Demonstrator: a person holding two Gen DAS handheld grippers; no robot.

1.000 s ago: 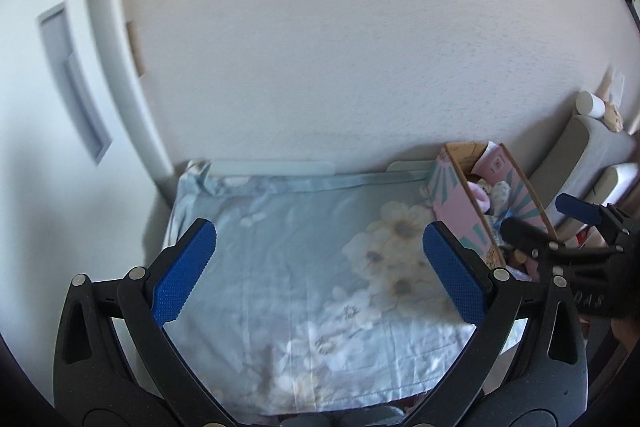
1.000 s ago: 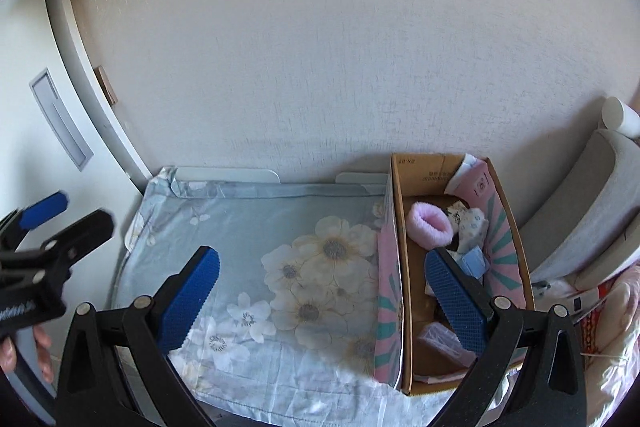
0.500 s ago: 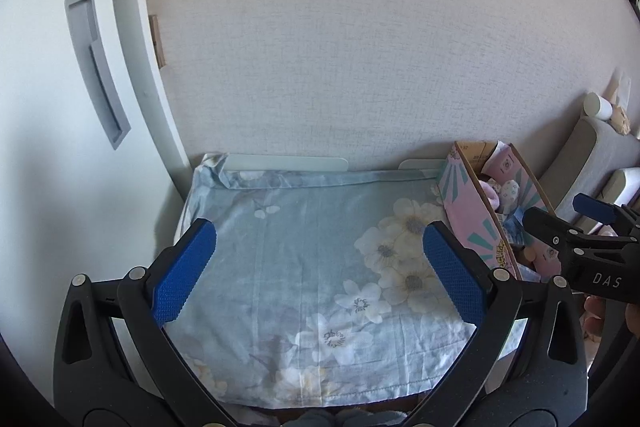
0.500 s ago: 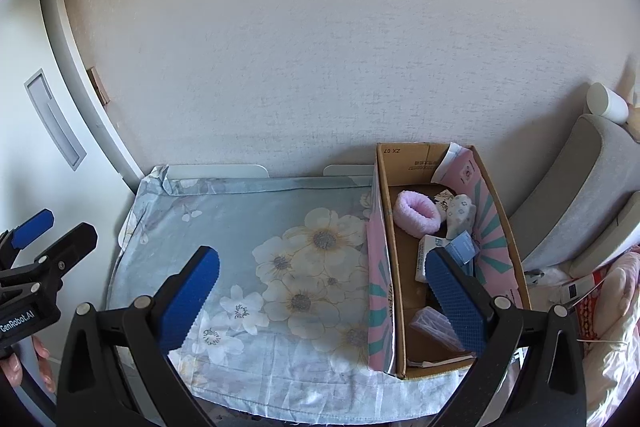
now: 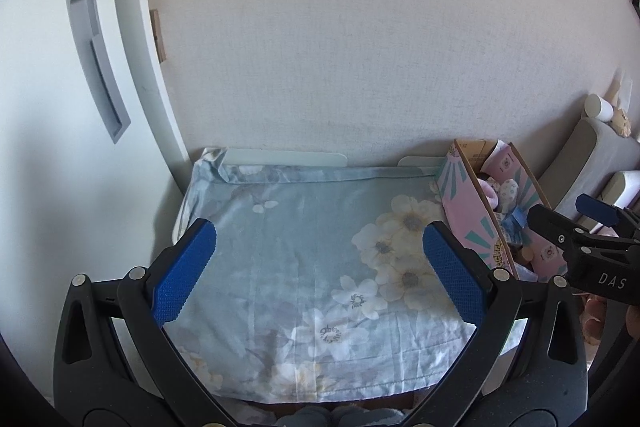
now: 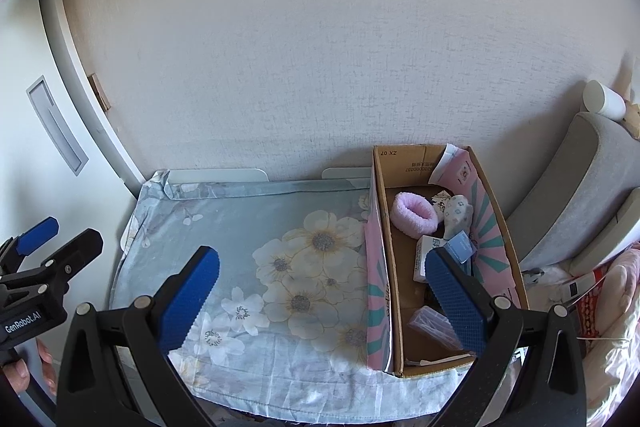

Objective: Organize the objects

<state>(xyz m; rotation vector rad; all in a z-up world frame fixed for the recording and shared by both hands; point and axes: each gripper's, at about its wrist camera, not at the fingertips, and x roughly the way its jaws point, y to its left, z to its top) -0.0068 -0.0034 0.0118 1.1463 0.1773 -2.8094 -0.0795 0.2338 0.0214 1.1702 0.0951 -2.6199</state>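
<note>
Fingers of both the left gripper and right gripper spread empty; one cardboard box holds one pink scrunchie.

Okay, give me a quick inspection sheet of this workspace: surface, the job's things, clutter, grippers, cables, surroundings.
Surface: floral cloth covers the table, with nothing lying on it.
Job's things: cardboard box at the cloth's right edge holds a pink fluffy band, a patterned pouch, small cartons and a plastic packet.
Clutter: nothing seen on the cloth.
Grippers: left gripper and right gripper both open and empty.
Cables: nothing seen.
Surroundings: textured wall behind; grey cushion right.
</note>
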